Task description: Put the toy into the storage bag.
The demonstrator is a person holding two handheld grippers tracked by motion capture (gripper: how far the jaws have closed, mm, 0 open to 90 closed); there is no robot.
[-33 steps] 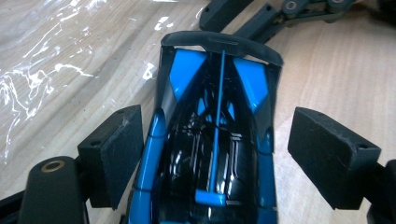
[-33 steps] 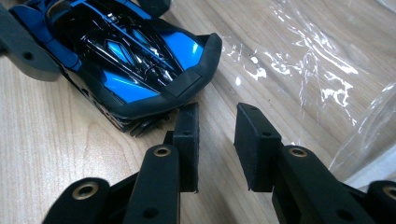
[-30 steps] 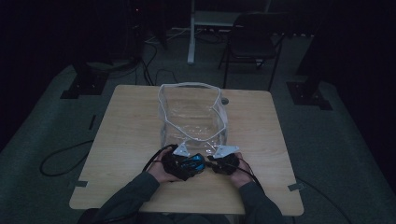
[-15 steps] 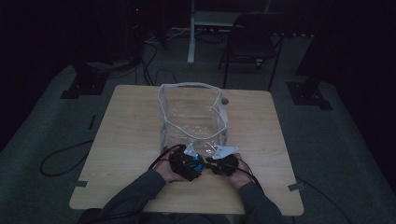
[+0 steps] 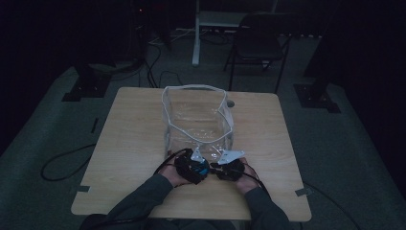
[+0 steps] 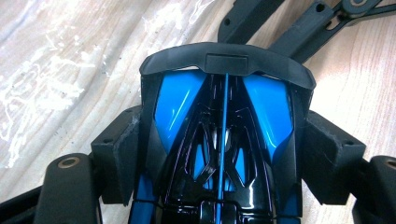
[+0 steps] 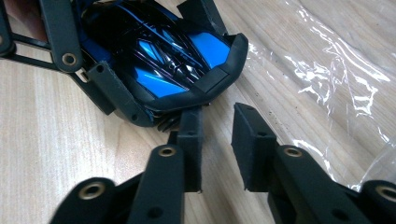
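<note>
A blue and black mouse lies on the wooden table just in front of a clear plastic bag. My left gripper has a pad on each side of the mouse; its jaws have just been closing with the mouse between them. In the high view the left gripper and right gripper sit side by side at the bag's near edge. My right gripper stands at the mouse's front rim, jaws a narrow gap apart with nothing between them.
The bag stands open-topped in the middle of the table, its crinkled film spreading onto the wood. A chair and stand bases are on the floor behind the table. Cables trail from both grippers toward the near edge.
The left hand with the mouse has shifted slightly right, closer to the right gripper. The right hand and the bag have stayed put.
</note>
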